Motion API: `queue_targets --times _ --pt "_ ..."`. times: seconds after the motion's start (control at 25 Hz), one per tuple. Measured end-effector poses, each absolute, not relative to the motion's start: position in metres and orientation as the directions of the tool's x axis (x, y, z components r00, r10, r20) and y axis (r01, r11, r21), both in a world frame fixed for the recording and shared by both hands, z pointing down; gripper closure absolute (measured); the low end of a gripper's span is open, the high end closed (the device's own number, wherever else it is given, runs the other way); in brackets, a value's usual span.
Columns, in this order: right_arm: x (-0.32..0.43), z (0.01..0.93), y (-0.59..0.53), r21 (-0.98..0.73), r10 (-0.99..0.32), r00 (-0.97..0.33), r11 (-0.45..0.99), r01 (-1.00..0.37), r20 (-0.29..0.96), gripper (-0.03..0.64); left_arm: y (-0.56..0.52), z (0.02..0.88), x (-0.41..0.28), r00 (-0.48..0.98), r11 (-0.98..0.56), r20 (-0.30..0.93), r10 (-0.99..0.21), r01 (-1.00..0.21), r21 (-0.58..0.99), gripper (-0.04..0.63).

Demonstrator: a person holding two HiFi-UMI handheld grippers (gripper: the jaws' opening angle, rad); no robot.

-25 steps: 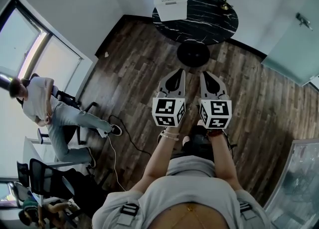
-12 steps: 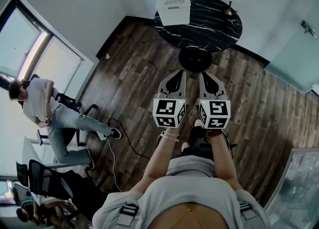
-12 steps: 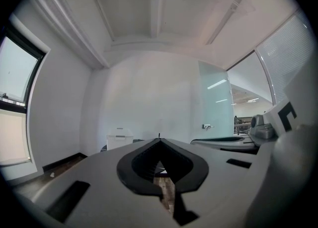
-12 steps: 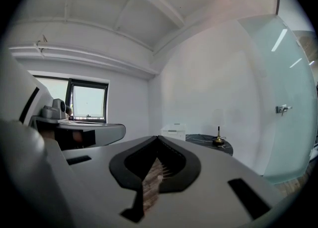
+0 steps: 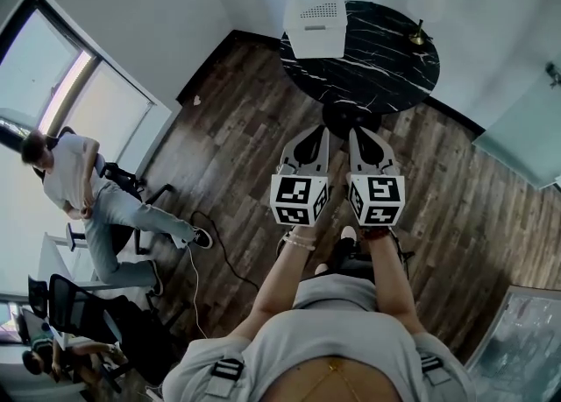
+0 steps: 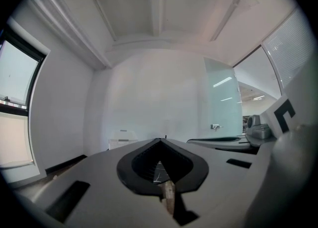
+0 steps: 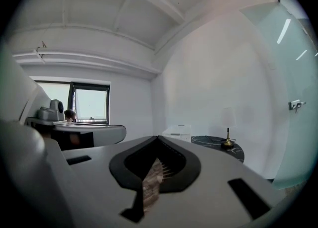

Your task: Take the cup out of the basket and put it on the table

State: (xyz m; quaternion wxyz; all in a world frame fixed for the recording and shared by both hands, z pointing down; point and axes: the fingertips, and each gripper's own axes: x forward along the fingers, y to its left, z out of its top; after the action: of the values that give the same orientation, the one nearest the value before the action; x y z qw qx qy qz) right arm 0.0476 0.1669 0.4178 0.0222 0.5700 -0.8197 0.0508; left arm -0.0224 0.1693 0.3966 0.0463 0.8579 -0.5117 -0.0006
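A white slotted basket (image 5: 316,10) stands on the left rim of a round black marble table (image 5: 368,67) ahead of me. No cup shows in any view; the basket's inside is hidden. My left gripper (image 5: 318,131) and right gripper (image 5: 357,133) are held level side by side over the wood floor, short of the table's edge. Both are shut with nothing between their jaws. The left gripper view has its shut tips (image 6: 160,140) just right of the basket (image 6: 121,142). From the right gripper (image 7: 158,137) I see the basket (image 7: 177,131) and the table (image 7: 216,145).
A small brass stand (image 5: 418,37) sits on the table's far right. The table's round black foot (image 5: 351,117) lies just ahead of the grippers. A seated person (image 5: 79,181) and office chairs (image 5: 83,313) are at the left, with a cable (image 5: 206,247) on the floor. A glass door (image 5: 526,129) stands right.
The table and basket have come nearer and lower in the head view as I walk forward. Both grippers stay shut and side by side.
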Motion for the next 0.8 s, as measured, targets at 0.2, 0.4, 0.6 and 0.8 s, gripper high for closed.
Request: queue_targets --times 0.2,0.4,0.6,0.8 --pt "0.049 0.417 0.135 -0.069 -0.914 -0.392 0.387 -0.920 0.100 0.609 0.142 0.398 -0.023 0.428 -0.423 0.063 -0.901 -0.902 0.080 0.589" --pt "0.055 0.419 0.109 -0.068 -0.898 -0.428 0.423 -0.904 0.104 0.609 0.116 0.398 -0.013 0.396 -0.391 0.067 -0.916 -0.917 0.080 0.589" --pt "0.068 0.422 0.087 -0.059 -0.886 -0.450 0.446 -0.893 0.115 0.609 0.094 0.400 0.004 0.382 -0.376 0.073 -0.921 -0.923 0.081 0.589" --pt "0.081 0.422 0.071 -0.052 -0.878 -0.464 0.462 -0.886 0.119 0.609 0.079 0.399 0.020 0.372 -0.366 0.069 -0.926 -0.927 0.083 0.589"
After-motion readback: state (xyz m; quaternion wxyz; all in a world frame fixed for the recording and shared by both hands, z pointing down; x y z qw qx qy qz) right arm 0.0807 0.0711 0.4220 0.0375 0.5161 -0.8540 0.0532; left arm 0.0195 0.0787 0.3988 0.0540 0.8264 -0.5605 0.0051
